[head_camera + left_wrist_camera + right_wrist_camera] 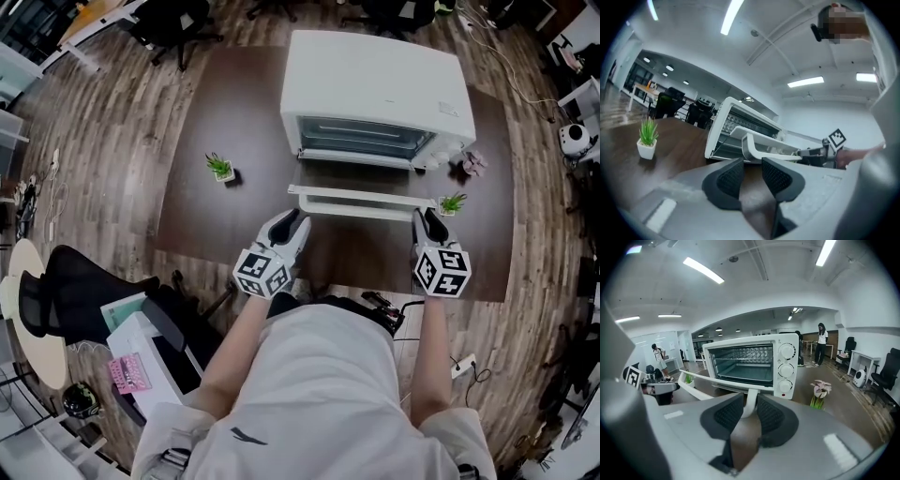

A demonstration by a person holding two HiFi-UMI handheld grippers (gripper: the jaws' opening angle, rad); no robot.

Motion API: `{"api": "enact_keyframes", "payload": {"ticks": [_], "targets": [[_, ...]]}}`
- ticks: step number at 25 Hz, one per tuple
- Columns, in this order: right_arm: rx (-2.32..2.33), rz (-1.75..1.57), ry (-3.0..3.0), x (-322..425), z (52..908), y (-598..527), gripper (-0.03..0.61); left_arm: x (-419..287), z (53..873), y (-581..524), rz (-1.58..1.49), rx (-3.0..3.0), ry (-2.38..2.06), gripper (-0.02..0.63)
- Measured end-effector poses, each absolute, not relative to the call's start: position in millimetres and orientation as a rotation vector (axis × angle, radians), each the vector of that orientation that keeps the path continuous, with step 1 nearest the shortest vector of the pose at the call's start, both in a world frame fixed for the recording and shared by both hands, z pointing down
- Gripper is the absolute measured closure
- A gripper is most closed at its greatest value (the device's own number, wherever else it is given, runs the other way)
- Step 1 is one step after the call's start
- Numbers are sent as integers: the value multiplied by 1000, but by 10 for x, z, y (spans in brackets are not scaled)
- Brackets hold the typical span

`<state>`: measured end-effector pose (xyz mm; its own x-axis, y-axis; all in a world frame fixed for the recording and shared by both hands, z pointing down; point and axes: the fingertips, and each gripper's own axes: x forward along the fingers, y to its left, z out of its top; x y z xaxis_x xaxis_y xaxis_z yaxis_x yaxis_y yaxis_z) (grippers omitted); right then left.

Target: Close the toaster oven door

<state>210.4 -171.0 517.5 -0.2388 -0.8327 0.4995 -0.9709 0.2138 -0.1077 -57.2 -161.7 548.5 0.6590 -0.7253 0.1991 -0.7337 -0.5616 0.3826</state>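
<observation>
Door (366, 191) of the white toaster oven (375, 84), open: swung down and forward from the oven's mouth, at the middle of a dark table (216, 225), with a white bar handle (375, 210) along the free edge nearest the person. Judged a light, rigid panel of glass in a metal frame, turning only about the hinge at its lower edge. Likely to rise with little force, and to clatter if let go near the top, so best guided all the way home. Glass best left untouched. Best hold: the handle, at either end post, stiff enough to carry the whole lift from one side.

Right gripper (749, 399), clamped on the handle's right post, with a dark pad against each side of it. Aimed forward and somewhat downward at the oven's dial panel, forearm stretched straight ahead.

Left gripper (751, 165), jaws apart and empty, with only table surface in the gap. Held just short of the handle's left end, apparently not touching it, and angled inward toward the bar.

Farther out: small potted plant (221, 169) on the table, well apart to the oven's left. Second plant (453, 202) just beside the handle's right end. Pink flowers (473, 164) near the oven's right front corner.
</observation>
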Motion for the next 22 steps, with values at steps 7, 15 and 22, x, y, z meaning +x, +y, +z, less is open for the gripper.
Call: {"api": "enact_keyframes", "payload": {"ticks": [7, 15, 22], "targets": [[1753, 536, -2207, 2118, 4892, -1954, 489, -466, 5335, -1875, -426, 2173, -861, 448], [1784, 520, -2242, 2133, 4708, -2177, 489, -337, 4985, -2247, -682, 2025, -759, 440], [1836, 507, -2261, 2151, 4589, -2342, 491, -328, 4827, -2516, -815, 1935, -716, 480]]}}
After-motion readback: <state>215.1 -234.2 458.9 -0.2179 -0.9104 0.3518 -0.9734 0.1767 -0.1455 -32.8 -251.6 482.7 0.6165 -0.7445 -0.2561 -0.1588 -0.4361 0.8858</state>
